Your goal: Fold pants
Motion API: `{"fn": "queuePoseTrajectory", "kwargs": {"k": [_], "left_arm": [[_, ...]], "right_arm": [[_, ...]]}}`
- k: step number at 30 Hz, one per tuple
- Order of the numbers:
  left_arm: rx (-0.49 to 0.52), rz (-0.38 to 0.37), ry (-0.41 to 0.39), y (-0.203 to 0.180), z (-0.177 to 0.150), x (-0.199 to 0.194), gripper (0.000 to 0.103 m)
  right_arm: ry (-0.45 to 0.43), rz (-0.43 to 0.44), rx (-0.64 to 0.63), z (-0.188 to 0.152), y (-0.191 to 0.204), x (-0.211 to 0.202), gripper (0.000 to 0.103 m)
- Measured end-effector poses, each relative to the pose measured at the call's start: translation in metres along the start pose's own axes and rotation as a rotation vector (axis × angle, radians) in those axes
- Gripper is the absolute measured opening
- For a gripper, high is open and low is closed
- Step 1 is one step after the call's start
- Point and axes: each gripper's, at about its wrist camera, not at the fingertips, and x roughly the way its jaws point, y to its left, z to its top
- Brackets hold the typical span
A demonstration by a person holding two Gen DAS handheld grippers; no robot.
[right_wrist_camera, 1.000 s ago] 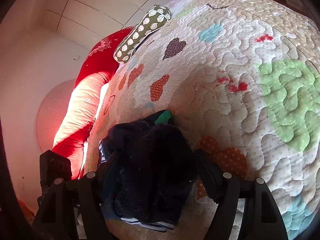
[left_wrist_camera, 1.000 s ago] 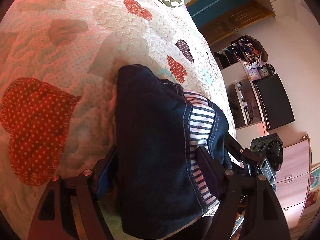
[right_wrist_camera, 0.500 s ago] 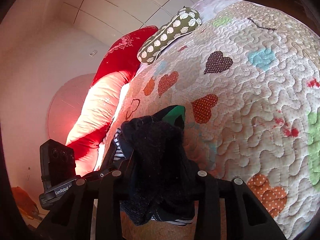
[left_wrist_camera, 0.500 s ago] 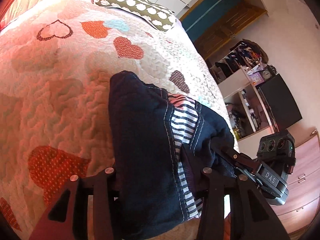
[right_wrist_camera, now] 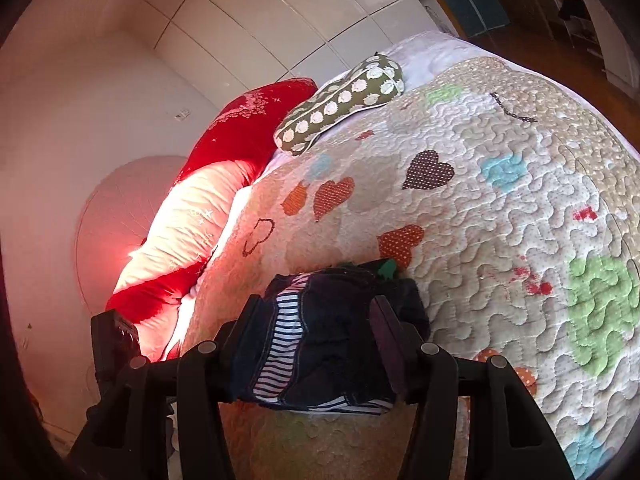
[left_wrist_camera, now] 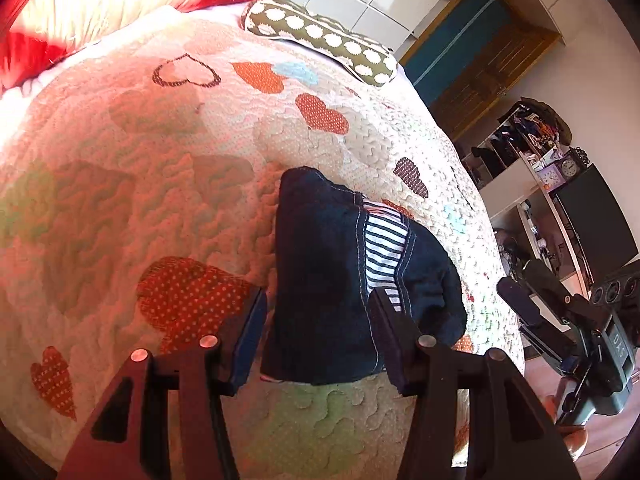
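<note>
The pants [left_wrist_camera: 352,280] are seen lying as a compact dark-denim bundle on the heart-patterned quilt [left_wrist_camera: 160,200] of the bed, near its front edge, with a striped lining [left_wrist_camera: 382,248] exposed along the top; the folding is judged to be essentially finished, since no loose leg is left trailing. The left claw [left_wrist_camera: 320,340] is held spread, its pads standing either side of the bundle's near end, no cloth being pinched between them; the right claw [right_wrist_camera: 312,344] is likewise held wide, framing the bundle from the other side, though contact with the cloth cannot be ruled out there. This framing is presumably kept so that the stack can be squared or released cleanly. A spotted cushion [left_wrist_camera: 320,44] and a red pillow [right_wrist_camera: 240,128] are seen well apart, at the head of the bed.
</note>
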Motion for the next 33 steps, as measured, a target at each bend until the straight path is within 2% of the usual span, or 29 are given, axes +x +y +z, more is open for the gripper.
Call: {"fn": "queuePoseTrajectory", "kwargs": {"k": [2,3,7,11,15,17,18,22,27,30,33], "left_arm": [[0.019,0.043,-0.048,-0.002,-0.009,-0.018,0.053],[0.031,0.070,-0.072,-0.003,-0.014,-0.027,0.053],[0.106,0.188,-0.169,-0.013,-0.031,-0.057,0.056],[0.149,0.282,-0.251,-0.016,-0.046,-0.082,0.069],[0.163,0.346,-0.329,-0.022,-0.057,-0.104,0.074],[0.178,0.390,-0.380,-0.028,-0.062,-0.116,0.083],[0.187,0.414,-0.409,-0.031,-0.065,-0.122,0.085],[0.217,0.499,-0.515,-0.045,-0.076,-0.148,0.095],[0.217,0.542,-0.614,-0.056,-0.087,-0.171,0.102],[0.230,0.550,-0.628,-0.057,-0.093,-0.171,0.102],[0.223,0.532,-0.553,-0.053,-0.092,-0.159,0.102]], "right_arm": [[0.056,0.043,-0.006,-0.008,0.009,0.016,0.060],[0.087,0.035,-0.001,-0.014,0.009,0.028,0.060],[0.211,-0.068,0.063,-0.040,-0.017,0.073,0.057],[0.152,-0.078,0.019,-0.040,-0.003,0.053,0.058],[0.085,-0.112,-0.059,-0.049,0.018,0.017,0.061],[0.067,-0.153,-0.060,-0.058,0.021,0.004,0.062],[0.055,-0.162,-0.050,-0.063,0.020,-0.004,0.062],[0.014,-0.154,-0.057,-0.081,0.026,-0.028,0.062],[-0.003,-0.187,-0.121,-0.096,0.044,-0.037,0.064],[-0.007,-0.214,-0.162,-0.102,0.052,-0.036,0.065],[0.008,-0.234,-0.180,-0.107,0.053,-0.030,0.065]]}}
